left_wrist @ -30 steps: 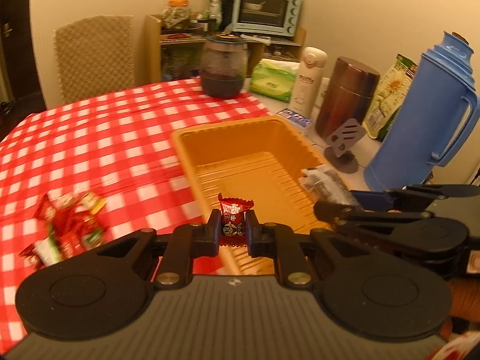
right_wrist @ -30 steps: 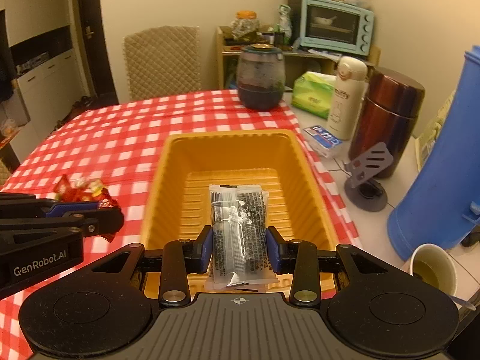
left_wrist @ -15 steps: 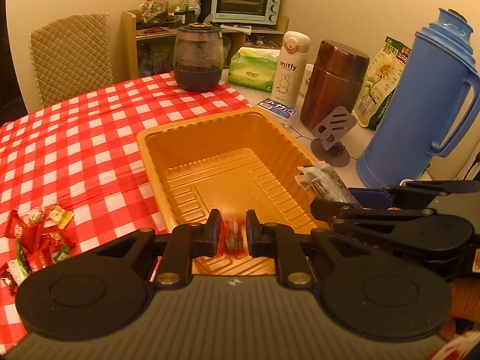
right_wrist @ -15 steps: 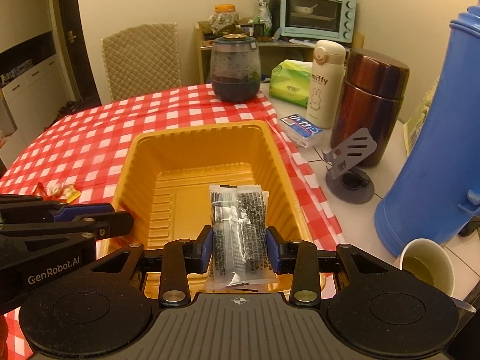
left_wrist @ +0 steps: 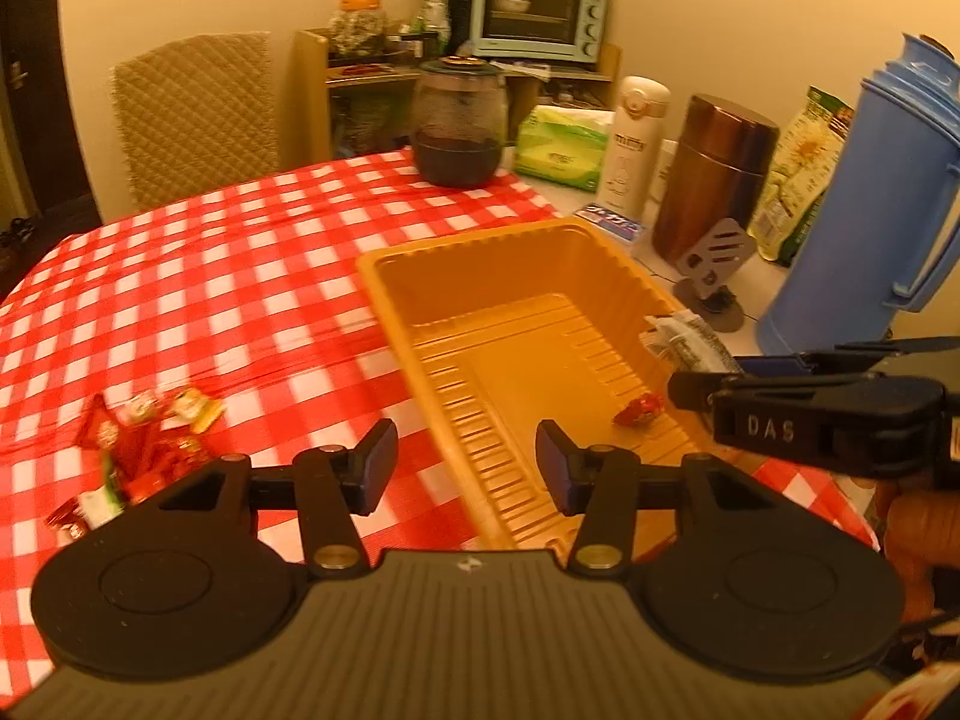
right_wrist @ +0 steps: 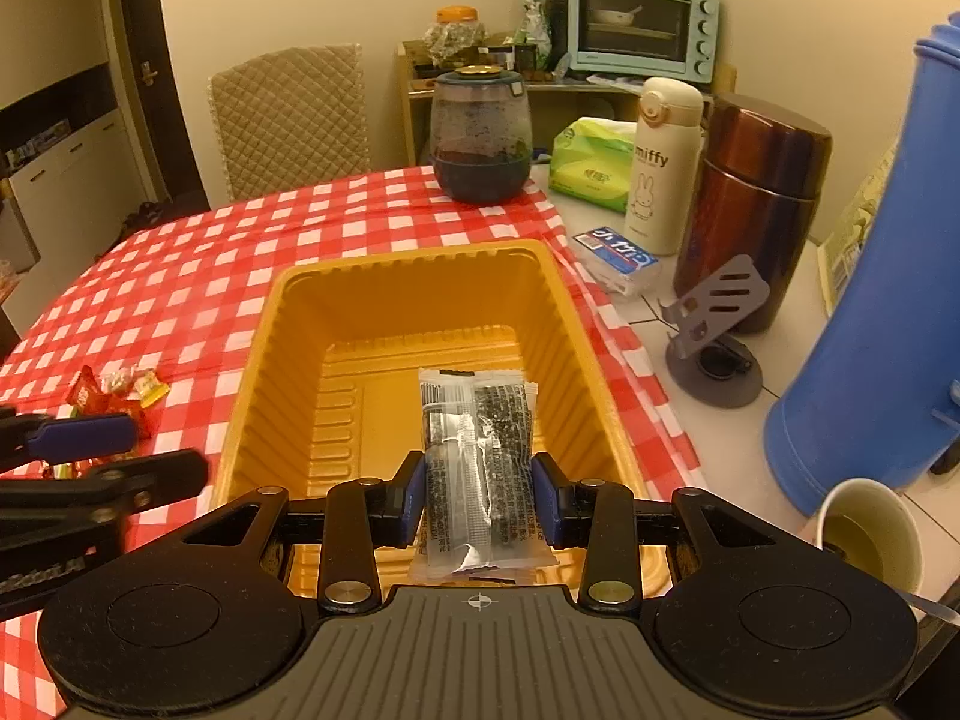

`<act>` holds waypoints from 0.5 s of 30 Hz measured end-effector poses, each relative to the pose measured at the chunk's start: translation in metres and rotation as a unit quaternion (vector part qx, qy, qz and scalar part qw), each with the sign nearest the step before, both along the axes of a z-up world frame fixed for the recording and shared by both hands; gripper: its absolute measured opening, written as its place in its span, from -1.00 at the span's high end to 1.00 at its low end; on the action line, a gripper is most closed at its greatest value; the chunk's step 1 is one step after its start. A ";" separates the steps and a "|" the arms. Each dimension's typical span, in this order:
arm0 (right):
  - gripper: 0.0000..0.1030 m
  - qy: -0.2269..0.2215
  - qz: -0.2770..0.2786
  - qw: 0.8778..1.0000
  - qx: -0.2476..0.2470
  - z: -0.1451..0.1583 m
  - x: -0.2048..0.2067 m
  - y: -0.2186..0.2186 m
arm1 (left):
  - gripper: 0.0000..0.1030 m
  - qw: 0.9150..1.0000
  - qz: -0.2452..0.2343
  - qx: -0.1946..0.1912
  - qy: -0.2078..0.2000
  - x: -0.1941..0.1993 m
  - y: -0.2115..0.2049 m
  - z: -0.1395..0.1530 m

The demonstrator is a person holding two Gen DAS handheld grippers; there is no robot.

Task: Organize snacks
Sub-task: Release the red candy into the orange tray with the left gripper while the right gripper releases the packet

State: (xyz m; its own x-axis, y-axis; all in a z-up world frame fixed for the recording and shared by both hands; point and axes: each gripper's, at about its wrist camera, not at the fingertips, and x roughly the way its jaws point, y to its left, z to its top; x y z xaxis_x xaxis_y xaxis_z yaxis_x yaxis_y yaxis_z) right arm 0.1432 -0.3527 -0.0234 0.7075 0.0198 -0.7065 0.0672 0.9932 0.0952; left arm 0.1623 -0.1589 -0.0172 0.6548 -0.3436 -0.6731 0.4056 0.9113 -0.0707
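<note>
Left gripper (left_wrist: 467, 463) hangs wide open, nothing in it. Right gripper (right_wrist: 479, 495) clamps a black snack packet (right_wrist: 477, 450) above the orange tray (right_wrist: 384, 276). Red candy (left_wrist: 639, 409) sits inside; more candies (left_wrist: 138, 450) lie on the checkered tablecloth (left_wrist: 240, 276).

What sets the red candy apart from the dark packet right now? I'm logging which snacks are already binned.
The red candy lies loose on the floor of the orange tray; the dark packet is clamped in the right gripper above the tray. The candy is small and crumpled; the packet is long, flat and partly clear. The left gripper is open with nothing in its jaws. Both are wrapped snacks.
</note>
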 end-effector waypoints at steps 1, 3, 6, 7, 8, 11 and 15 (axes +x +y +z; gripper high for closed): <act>0.26 0.000 0.001 1.000 0.000 0.000 0.001 0.001 | 0.07 1.000 0.004 -0.002 0.000 -0.001 0.004 0.000; 0.26 -0.001 0.005 1.000 0.000 0.000 0.004 0.004 | 0.03 1.000 0.012 -0.005 0.001 -0.003 0.011 0.001; 0.26 -0.002 0.010 1.000 -0.001 -0.001 0.008 0.008 | 0.03 1.000 0.024 -0.010 0.002 -0.005 0.021 0.001; 0.26 -0.003 0.011 1.000 -0.001 -0.002 0.009 0.009 | 0.03 1.000 0.028 -0.011 0.003 -0.006 0.024 0.000; 0.26 -0.003 0.011 1.000 -0.001 -0.002 0.010 0.010 | 0.02 0.999 0.031 -0.011 0.003 -0.006 0.027 0.000; 0.09 -0.008 0.019 1.000 0.009 -0.004 0.014 0.011 | -0.05 0.999 0.039 -0.009 0.004 -0.008 0.033 0.000; -0.30 -0.017 0.007 1.000 0.021 0.000 0.013 0.009 | -0.07 0.999 0.050 -0.006 0.004 -0.013 0.044 0.000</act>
State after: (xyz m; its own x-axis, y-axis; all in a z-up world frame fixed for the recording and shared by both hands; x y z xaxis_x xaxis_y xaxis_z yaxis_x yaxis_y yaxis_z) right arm 0.1557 -0.3433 -0.0237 0.7299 0.0588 -0.6810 0.0492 0.9892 0.1382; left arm 0.1494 -0.1145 -0.0175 0.6815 -0.2843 -0.6743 0.3111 0.9466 -0.0847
